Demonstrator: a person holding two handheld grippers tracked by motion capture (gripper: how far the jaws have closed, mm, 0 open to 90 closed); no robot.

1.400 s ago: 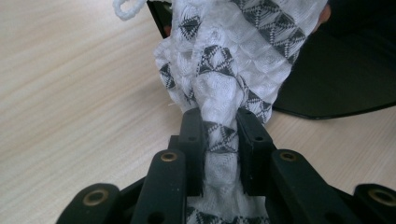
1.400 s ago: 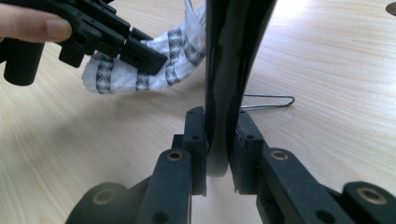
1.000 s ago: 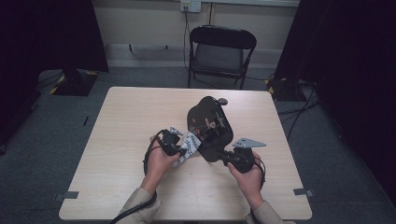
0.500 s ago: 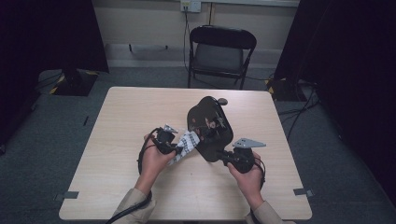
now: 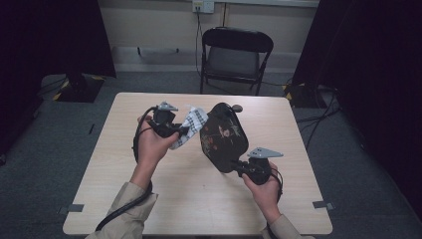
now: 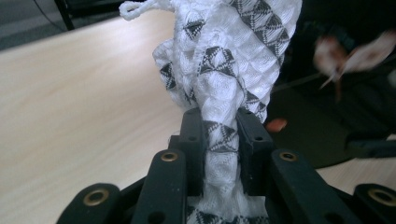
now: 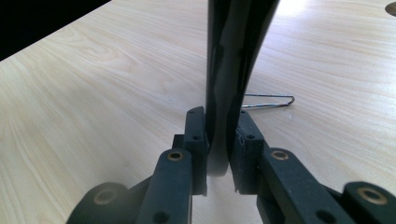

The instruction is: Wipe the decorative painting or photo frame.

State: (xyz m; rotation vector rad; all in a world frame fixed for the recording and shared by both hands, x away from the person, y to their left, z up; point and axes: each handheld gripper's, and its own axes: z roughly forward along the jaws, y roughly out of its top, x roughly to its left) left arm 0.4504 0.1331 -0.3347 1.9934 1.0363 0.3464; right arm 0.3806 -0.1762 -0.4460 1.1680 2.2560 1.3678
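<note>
A black oval tray (image 5: 224, 135) with a flower pattern stands tilted above the table, its lower rim clamped in my right gripper (image 5: 240, 167). In the right gripper view the tray's thin dark edge (image 7: 236, 56) rises between the jaws of the right gripper (image 7: 219, 135). A white cloth with black checks (image 5: 191, 124) hangs from my left gripper (image 5: 181, 130) and lies against the tray's left side. Up close, the bunched cloth (image 6: 229, 60) is pinched in the left gripper (image 6: 220, 135), with the dark tray (image 6: 317, 135) just behind it.
The pale wooden table (image 5: 124, 189) lies bare around both hands. A thin bent wire (image 7: 268, 101) rests on it beyond the tray. A small dark round thing (image 5: 237, 107) sits by the tray's far end. A black folding chair (image 5: 234, 55) stands behind the table.
My left hand has risen with the cloth, from low beside the tray to up along its left edge. The right hand and the tray have stayed put.
</note>
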